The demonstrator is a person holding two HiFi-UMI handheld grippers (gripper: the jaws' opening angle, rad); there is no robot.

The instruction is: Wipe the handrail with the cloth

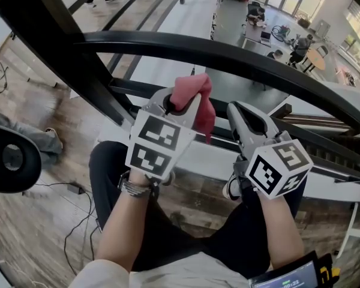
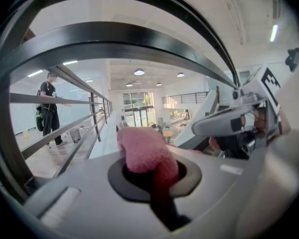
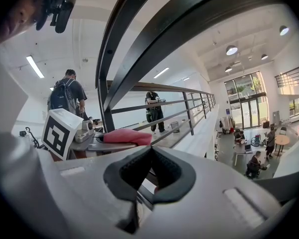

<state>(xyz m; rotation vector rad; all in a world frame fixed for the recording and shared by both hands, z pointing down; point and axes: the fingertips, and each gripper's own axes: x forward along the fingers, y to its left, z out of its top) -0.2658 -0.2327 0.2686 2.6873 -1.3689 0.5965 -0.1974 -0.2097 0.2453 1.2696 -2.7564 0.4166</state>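
Pink cloth (image 1: 195,95) is the item under inspection. We find it clamped in the left gripper (image 1: 181,108), whose jaws are clenched on a bunched fold. A loose tail hangs down between the two grippers. In the left gripper view the cloth (image 2: 145,153) fills the gap between the pads of the left gripper (image 2: 152,172) and bulges out above them.

The handrail (image 1: 240,56), a black curved bar, runs across the head view just above both grippers. The cloth sits close below it; we cannot confirm contact from any view. In the left gripper view the handrail (image 2: 139,36) arcs overhead.

The right gripper (image 1: 237,111) is level with the left one, near it but apart. Its own view shows the right gripper (image 3: 150,156) with jaws pressed together and nothing between them. That view also takes in the cloth (image 3: 127,136) to the left, the left gripper's cube (image 3: 60,131) beside it, and the handrail (image 3: 189,31) sweeping across the top.

We note a wood floor (image 1: 42,95) under the holder, with cables (image 1: 78,221) lying on it at the left. A person (image 3: 154,111) stands further along the railing, and a second person (image 3: 67,96) with a backpack stands nearer.
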